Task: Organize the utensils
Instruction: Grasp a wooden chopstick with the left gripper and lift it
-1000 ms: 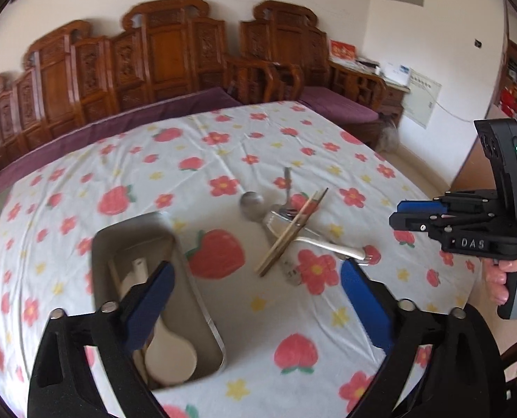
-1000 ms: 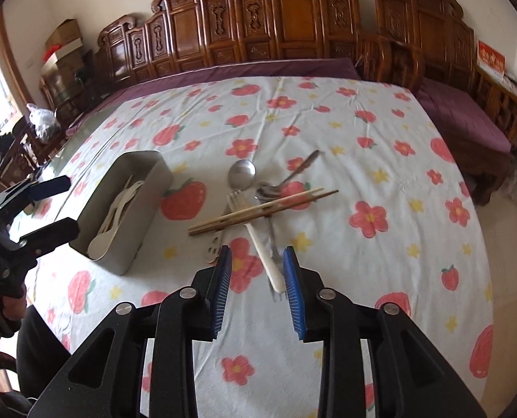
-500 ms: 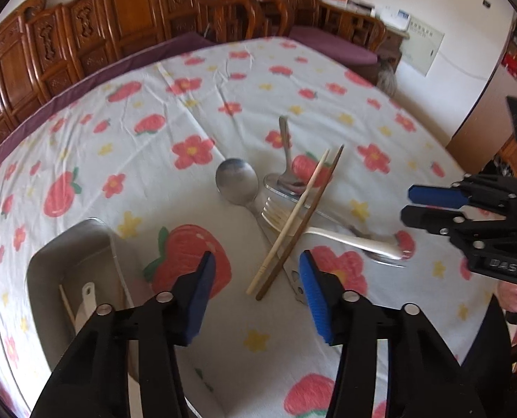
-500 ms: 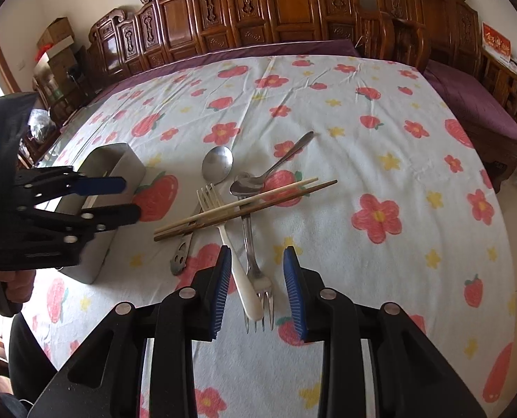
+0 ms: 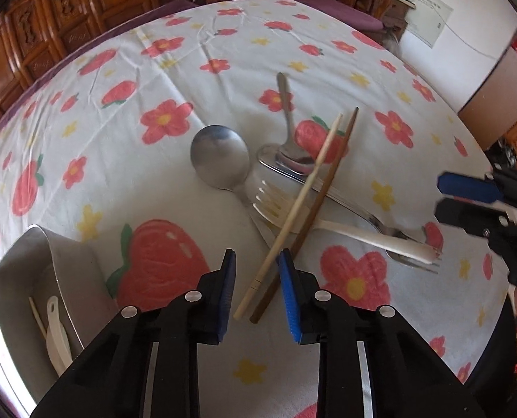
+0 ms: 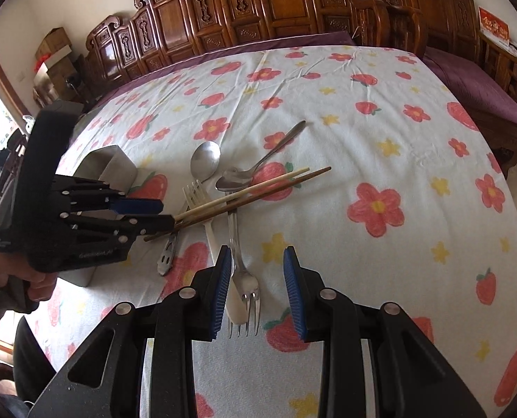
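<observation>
A pile of utensils lies mid-table: two chopsticks [image 5: 303, 205], one pale and one brown, across a large metal spoon [image 5: 220, 156], a small metal spoon [image 5: 288, 122], a white plastic fork [image 5: 328, 226] and a metal fork [image 6: 242, 278]. My left gripper [image 5: 256, 268] is open, its jaws on either side of the chopsticks' near ends. My right gripper [image 6: 256, 271] is open over the metal fork's tines and the white fork's handle [image 6: 236, 304]. A metal tray [image 5: 67, 278] holds white plastic utensils [image 5: 56, 331].
The floral tablecloth [image 6: 363, 139] covers the table. Carved wooden chairs [image 6: 258, 3] line the far side. The tray [image 6: 108, 167] also shows in the right wrist view, behind the left gripper [image 6: 154, 214]. The right gripper [image 5: 467, 198] shows in the left wrist view.
My left gripper has moved from above the tray to the chopsticks' ends and narrowed its jaws. My right gripper has moved closer, over the forks, and opened wider.
</observation>
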Available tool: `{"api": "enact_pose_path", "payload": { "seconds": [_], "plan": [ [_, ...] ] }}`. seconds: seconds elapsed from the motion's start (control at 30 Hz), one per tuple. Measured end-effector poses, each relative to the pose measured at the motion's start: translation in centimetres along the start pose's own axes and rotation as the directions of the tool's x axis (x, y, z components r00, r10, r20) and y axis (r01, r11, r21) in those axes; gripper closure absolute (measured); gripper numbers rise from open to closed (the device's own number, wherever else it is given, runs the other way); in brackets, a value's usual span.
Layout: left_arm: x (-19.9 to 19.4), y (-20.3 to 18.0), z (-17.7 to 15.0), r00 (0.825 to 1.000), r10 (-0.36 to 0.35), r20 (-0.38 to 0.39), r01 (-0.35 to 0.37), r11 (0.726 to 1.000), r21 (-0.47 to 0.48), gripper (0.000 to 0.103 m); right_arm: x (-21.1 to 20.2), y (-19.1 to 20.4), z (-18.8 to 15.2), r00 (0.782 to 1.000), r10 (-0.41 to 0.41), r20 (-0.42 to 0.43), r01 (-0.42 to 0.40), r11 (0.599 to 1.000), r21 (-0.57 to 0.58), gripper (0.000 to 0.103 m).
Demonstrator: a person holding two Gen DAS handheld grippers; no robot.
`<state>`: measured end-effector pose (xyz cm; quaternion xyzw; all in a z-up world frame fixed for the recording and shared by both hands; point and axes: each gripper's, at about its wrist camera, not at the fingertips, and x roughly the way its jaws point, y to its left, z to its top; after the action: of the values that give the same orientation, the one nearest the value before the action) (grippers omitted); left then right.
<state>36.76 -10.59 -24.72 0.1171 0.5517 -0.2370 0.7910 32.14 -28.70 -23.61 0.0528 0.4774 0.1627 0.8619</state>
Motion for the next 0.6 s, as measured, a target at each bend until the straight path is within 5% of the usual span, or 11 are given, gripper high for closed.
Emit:
{"api": "enact_pose_path", "payload": {
  "seconds": [0.33,0.6],
  "plan": [
    [0.5,-0.1,-0.4,0.999,0.027,-0.024,-0.027,0.999,0.025,0.084,-0.2,-0.4,-0.7,1.000,0.011,0.016,-0.012,1.000,0.029,0.070],
    [-1.2,-1.0,-1.5,0.999,-0.026,0.025,0.026,1.000,0.003,0.099,-0.1,-0.1,-1.2,1.000,-0.009,0.010,0.009,0.999,0.038,0.070]
  ]
}}
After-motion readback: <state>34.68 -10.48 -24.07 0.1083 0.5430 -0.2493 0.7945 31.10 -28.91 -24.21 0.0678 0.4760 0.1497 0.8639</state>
